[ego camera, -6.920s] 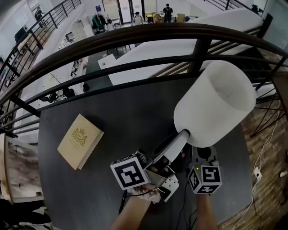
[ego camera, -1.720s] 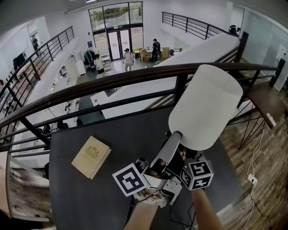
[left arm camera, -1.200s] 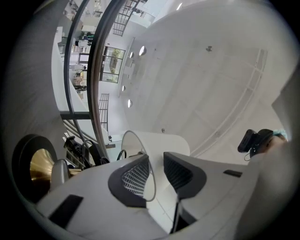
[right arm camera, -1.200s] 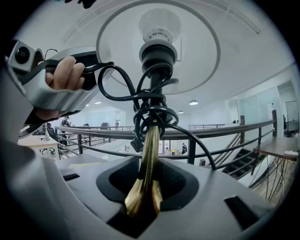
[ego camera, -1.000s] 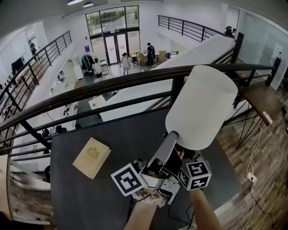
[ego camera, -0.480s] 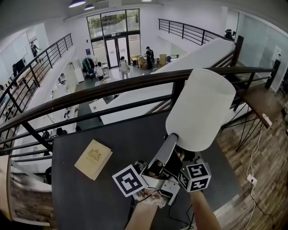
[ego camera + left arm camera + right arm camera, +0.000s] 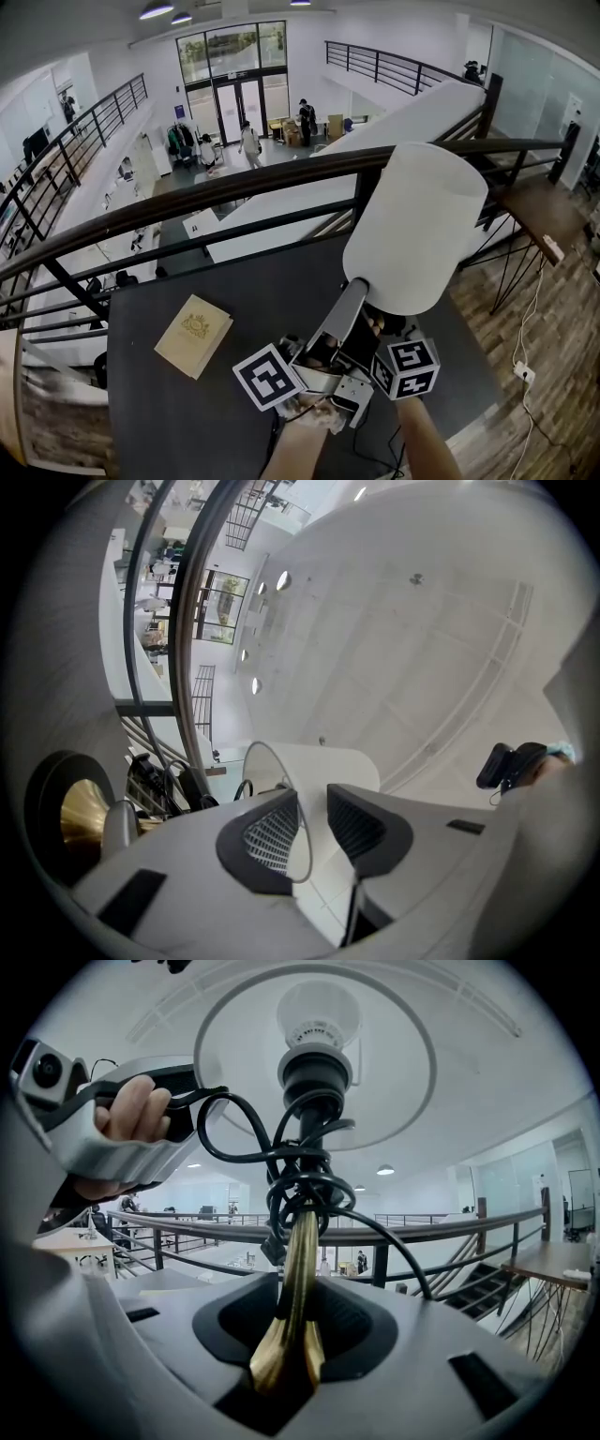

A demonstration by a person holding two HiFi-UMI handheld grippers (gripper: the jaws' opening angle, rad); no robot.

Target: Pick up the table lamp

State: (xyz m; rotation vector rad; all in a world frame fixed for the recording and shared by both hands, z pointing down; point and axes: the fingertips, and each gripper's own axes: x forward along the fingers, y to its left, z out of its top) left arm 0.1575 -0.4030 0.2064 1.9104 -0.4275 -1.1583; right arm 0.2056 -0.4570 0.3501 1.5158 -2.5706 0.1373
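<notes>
Lifted: white drum-shaded, brass-stemmed table lamp point(image 7: 417, 225) held above dark round table point(image 7: 187, 403). Left gripper point(image 7: 312, 808) jaws half-closed, pinching shade's rim. Right gripper point(image 7: 298, 1335) clamped tight on brass stem point(image 7: 302, 1241). Pick-up looks done. Next: hold level, w/ black cord point(image 7: 281, 1162) clear.

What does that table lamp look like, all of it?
The table lamp has a white drum shade, a white bulb in a black socket and a brass stem with black cord wound round it. It is tilted; the right gripper's jaws clamp the stem, the left gripper's jaws pinch the shade's rim.
</notes>
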